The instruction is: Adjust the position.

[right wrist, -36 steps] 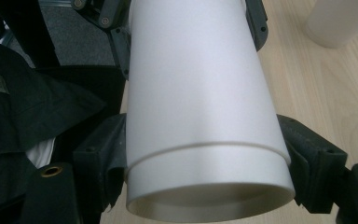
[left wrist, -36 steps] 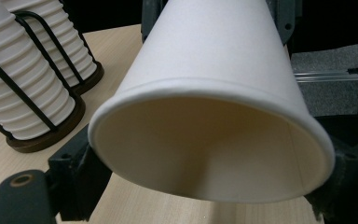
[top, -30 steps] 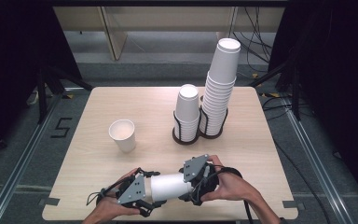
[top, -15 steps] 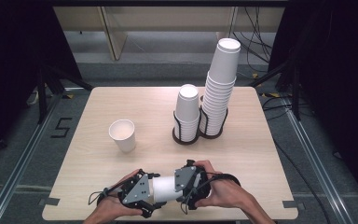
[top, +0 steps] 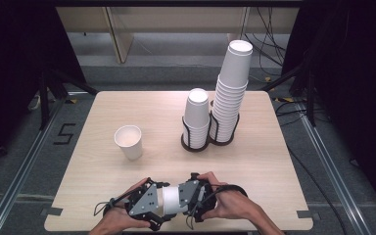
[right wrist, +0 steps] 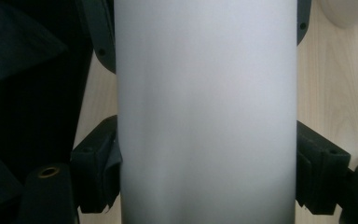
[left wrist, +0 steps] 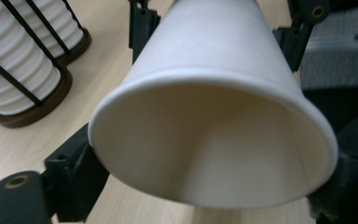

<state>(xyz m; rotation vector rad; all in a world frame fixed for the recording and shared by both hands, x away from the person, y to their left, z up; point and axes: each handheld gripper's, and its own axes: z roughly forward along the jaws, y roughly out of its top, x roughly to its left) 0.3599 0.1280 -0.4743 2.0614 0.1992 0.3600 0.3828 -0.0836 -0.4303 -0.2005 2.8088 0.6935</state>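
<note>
While both grippers meet at the lower centre of the high view, a white paper cup [top: 172, 199] lies on its side between them, just above the near edge of the wooden table [top: 254, 147]; the left gripper [top: 162, 205] sits at the cup's left end and the right gripper [top: 182, 200] at its right end, each held in one of the person's hands.

Left gripper view: the cup [left wrist: 214, 112] has its open mouth toward the camera, rim large across the middle of the frame; a black jaw stands at each side of the rim, lower left and lower right; these jaws have just been opening, with the cup between them; whether the pads still press the wall, I cannot tell. The other gripper's black jaws flank the cup's far, narrower end at the top of the frame.

Right gripper view: the cup wall [right wrist: 205, 112] runs top to bottom through the centre; the black jaws bear against it from left and right at the lower part of the frame, pinching it.

Elsewhere in the high view: a single upright cup [top: 129, 142] stands left of centre; a dark wire holder [top: 196, 144] right of centre carries a short stack [top: 196, 115] and, touching beside it, a tall stack [top: 231, 93] of cups; both stand well apart from the grippers.
</note>
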